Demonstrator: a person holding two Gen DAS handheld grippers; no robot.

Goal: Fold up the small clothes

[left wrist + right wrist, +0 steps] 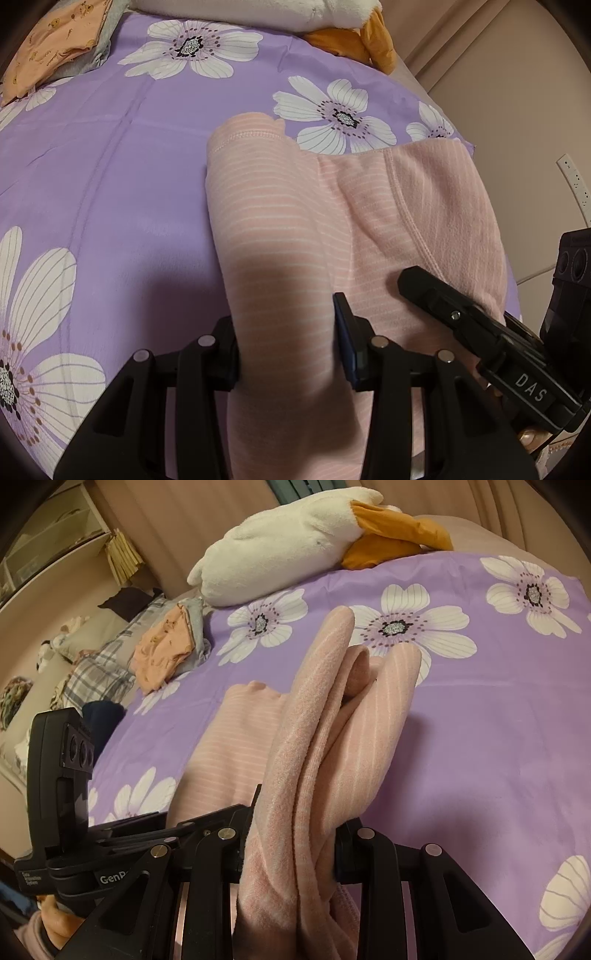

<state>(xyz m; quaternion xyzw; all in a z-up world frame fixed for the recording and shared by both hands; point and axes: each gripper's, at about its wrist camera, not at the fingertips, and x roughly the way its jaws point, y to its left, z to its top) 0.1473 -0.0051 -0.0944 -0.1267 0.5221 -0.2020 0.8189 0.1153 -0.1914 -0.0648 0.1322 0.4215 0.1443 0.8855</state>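
Pink striped garment (280, 236) lay on the purple flowered bedspread (110, 166) in the left wrist view, running from the centre toward 6 o'clock. The left tongs (288, 354) were clamped on one fold of it, cloth filling the gap between the pads. The right tongs (476, 321) came in from 4 o'clock over the garment's other half. At 11 o'clock sat an orange folded cloth (55, 44) on a grey one, and at 1 o'clock part of a white and orange plush toy (347, 22).

In the right wrist view the right tongs (295, 849) gripped a bunched, doubled-over part of the garment (325, 738), which stood up between the pads toward 12 o'clock. The rest lay flat on the bedspread (498, 738) toward 9 o'clock. The left tongs (122, 834) showed at 8 o'clock, their pads hidden. The plush toy (288, 542) lay at 12 o'clock and the orange cloth (162, 650) at 10 o'clock.
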